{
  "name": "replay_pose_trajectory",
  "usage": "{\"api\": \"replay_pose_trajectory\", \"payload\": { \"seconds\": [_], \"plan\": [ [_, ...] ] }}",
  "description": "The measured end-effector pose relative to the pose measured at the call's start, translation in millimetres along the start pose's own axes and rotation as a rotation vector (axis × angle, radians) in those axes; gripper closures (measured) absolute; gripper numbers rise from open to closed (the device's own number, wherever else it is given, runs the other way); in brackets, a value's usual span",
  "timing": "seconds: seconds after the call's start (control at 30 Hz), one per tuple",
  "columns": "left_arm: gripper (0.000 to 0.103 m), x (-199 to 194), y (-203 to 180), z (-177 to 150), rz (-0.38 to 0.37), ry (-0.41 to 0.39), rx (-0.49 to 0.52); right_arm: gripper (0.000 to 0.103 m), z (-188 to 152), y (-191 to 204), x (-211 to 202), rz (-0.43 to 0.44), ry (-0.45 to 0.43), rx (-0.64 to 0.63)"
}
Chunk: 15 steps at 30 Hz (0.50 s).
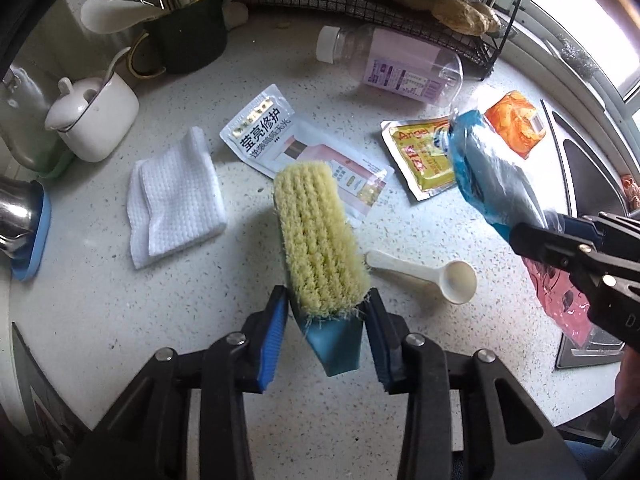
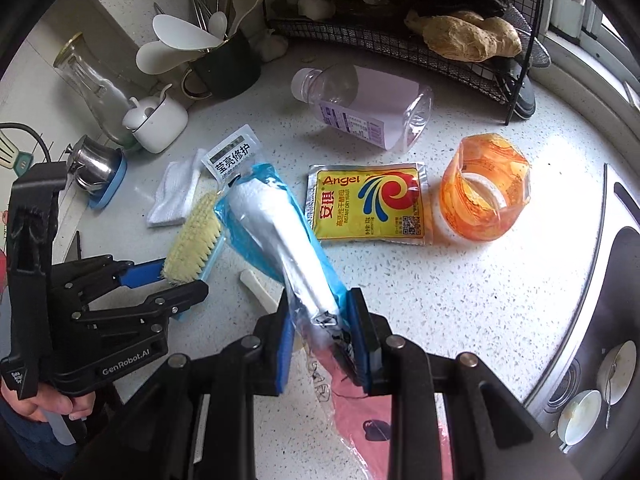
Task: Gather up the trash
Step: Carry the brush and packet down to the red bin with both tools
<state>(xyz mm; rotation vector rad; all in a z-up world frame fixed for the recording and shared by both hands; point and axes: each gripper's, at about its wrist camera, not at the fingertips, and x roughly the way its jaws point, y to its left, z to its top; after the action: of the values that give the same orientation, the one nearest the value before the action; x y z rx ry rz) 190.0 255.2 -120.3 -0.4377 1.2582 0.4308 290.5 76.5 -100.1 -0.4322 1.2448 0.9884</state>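
- My left gripper (image 1: 326,320) is clamped on the teal handle of a scrub brush (image 1: 320,236), bristles facing up, brush lifted off the counter (image 1: 100,320).
- My right gripper (image 2: 320,340) is closed on a crumpled blue-and-silver wrapper (image 2: 276,224), held above the counter, with the wrapper sticking out forward past the fingers.
- Below the right gripper: a pink bag (image 2: 360,420), partly hidden.
- Trash lying on the counter: empty plastic bottle (image 2: 360,108) on its side near the wire rack (image 2: 400,48); yellow yeast packet (image 2: 368,204); orange wrapper (image 2: 488,188) just right of the packet; white sachet (image 1: 280,136) partly under the brush.
- Also there: folded white cloth (image 1: 176,196), white plastic scoop (image 1: 432,274), white lidded jar (image 1: 92,116), dark mug of utensils (image 1: 188,36).
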Motion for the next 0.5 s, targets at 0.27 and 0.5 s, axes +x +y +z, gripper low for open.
{"api": "replay_pose_trajectory", "payload": {
  "seconds": [0.27, 0.5],
  "plan": [
    [0.068, -36.1, -26.8, -25.8, 0.008, -0.057, 0.046, 0.079, -40.2, 7.0, -28.4, 0.014, -0.043, 0.036],
    [0.068, -51.0, -74.7, -56.7, -0.015, -0.092, 0.168, 0.079, -89.3, 6.6, -66.9, -0.020, -0.101, 0.078]
  ]
}}
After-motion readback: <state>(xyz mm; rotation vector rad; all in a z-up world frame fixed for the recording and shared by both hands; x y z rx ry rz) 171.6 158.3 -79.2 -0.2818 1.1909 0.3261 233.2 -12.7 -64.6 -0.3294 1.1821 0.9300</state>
